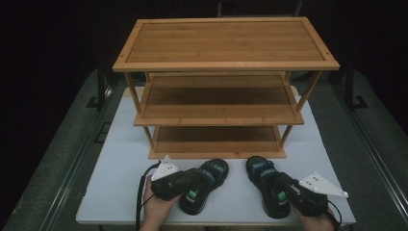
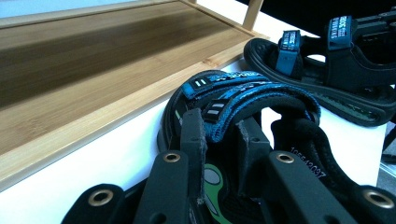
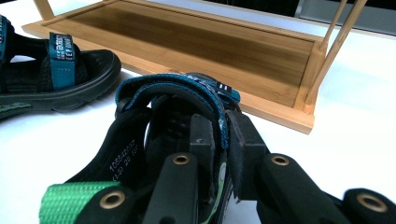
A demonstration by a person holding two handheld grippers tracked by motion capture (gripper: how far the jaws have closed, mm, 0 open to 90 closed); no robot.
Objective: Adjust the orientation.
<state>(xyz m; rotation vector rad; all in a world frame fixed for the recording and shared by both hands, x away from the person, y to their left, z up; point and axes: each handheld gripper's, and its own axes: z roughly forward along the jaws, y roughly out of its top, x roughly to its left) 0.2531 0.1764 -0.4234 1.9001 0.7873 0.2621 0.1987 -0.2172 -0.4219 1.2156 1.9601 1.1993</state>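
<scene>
Left sandal strap pinched in left claw, right sandal in right claw

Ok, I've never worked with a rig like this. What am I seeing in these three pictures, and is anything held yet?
No robot arm here: a person holds a two-jaw gripper in each hand. The high view looks down on the white table from above the person's side. On it stands a three-tier bamboo shelf rack, with two black-and-blue sandals in front. The other two pictures come from cameras riding on each gripper, looking along its black jaws. The left gripper is closed on a strap of the left sandal. The right gripper pinches a strap of the right sandal. Both sandals rest on the table.
</scene>
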